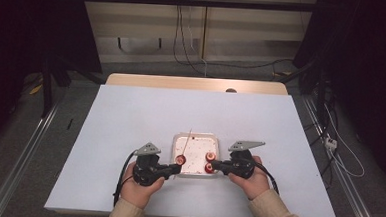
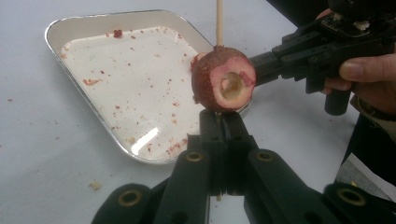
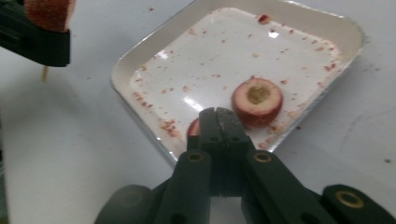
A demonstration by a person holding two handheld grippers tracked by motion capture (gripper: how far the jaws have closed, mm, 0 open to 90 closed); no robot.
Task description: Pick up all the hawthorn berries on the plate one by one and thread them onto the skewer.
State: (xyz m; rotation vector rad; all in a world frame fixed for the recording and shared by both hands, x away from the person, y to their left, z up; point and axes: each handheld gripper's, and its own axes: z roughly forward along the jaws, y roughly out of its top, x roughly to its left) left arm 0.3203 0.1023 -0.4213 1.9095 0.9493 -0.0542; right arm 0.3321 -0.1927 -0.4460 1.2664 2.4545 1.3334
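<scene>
A thin wooden skewer (image 2: 218,21) runs through a red cored fruit piece (image 2: 223,79). My left gripper (image 2: 223,116) is shut on the skewer just below that fruit and holds it at the near left edge of the white tray (image 1: 195,137). Two more cored fruit pieces (image 1: 210,157) lie in the tray's near right corner. My right gripper (image 3: 218,114) is shut with nothing between its jaws, its tips over the tray's near edge. One fruit piece (image 3: 258,100) sits just right of the tips, and another (image 3: 194,127) is half hidden behind them.
Red crumbs dot the tray floor (image 3: 224,51) and the white table cover (image 1: 130,115) nearby. The table's wooden far edge (image 1: 197,83) shows beyond the cover. Both of the person's hands come in from the near edge.
</scene>
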